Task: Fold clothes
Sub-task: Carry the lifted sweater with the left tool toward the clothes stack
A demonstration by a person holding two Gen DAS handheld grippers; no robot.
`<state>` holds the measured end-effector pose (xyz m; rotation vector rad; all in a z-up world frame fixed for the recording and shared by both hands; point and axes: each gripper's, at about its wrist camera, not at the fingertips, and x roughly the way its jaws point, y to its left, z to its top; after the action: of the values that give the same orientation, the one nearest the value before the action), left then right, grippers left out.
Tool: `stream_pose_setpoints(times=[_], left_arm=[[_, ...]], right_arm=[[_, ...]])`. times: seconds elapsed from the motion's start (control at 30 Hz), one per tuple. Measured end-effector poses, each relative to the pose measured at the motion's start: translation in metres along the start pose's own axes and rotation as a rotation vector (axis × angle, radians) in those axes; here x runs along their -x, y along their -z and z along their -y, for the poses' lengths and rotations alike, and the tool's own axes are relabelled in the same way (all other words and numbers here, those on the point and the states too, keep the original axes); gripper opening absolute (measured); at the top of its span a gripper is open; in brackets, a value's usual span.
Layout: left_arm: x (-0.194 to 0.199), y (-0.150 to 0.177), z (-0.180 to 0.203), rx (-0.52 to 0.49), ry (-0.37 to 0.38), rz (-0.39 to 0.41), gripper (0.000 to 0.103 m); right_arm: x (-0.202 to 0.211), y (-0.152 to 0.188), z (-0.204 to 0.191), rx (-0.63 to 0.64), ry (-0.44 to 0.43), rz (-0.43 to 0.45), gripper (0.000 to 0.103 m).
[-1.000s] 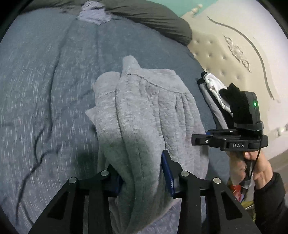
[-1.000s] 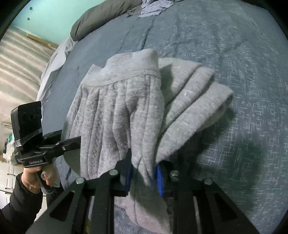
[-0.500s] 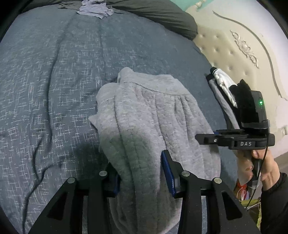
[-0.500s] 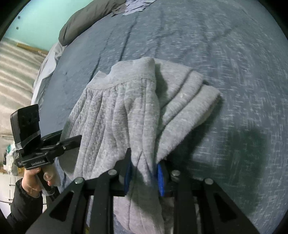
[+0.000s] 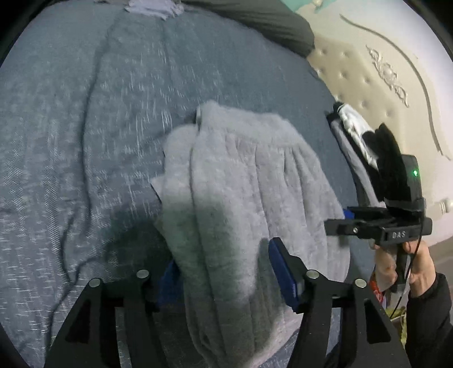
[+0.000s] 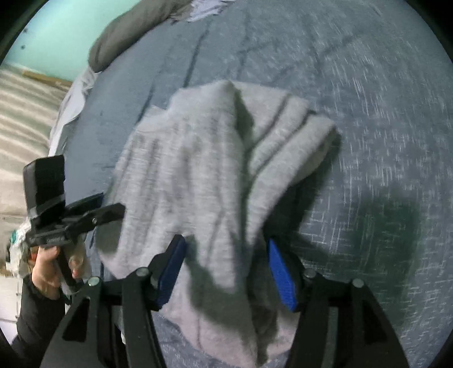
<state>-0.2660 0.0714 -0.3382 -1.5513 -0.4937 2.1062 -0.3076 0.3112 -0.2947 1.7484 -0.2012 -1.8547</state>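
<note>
A grey folded garment (image 5: 243, 198) is laid in a bunched heap on the blue-grey bedspread (image 5: 85, 141), near the bed's edge. The jaws of the left hand-held gripper (image 5: 226, 271) are being opened; the cloth is seen between the blue pads (image 5: 283, 271), no longer pinched. The right hand-held gripper (image 6: 226, 266) is likewise being opened around the garment's near fold, its pads set apart from the fabric. A dark pillow (image 5: 254, 19) is seen at the far end.

Black hand-held gripper (image 5: 229, 273), blue pads (image 5: 280, 269), black sleeve (image 5: 430, 325).
</note>
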Motion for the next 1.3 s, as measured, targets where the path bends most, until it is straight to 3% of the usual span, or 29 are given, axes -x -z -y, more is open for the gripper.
stream_pose_setpoints(times=[0.27,0.57,0.9,0.97,1.03,1.3], left_arm=[[-0.027,0.001,-0.012,0.049,0.049,-0.011,0.065],[-0.034,0.001,-0.009,0.032,0.055,0.003,0.063],[-0.031,0.003,-0.009,0.017,0.059,0.008,0.055],[-0.031,0.002,-0.005,0.010,0.040,0.010,0.054],[-0.031,0.001,0.001,-0.010,0.011,0.017,0.054],[-0.028,0.004,0.000,-0.011,-0.003,0.036,0.053]], right_arm=[[-0.024,-0.005,0.000,-0.034,-0.017,0.001,0.067],[-0.045,-0.006,-0.002,-0.035,-0.060,0.006,0.066],[-0.058,-0.006,-0.016,0.026,-0.083,0.029,0.047],[-0.052,-0.001,-0.014,0.032,-0.075,0.038,0.045],[-0.022,0.031,0.017,0.035,-0.068,0.047,0.044],[-0.018,0.035,0.018,0.034,-0.047,0.058,0.043]])
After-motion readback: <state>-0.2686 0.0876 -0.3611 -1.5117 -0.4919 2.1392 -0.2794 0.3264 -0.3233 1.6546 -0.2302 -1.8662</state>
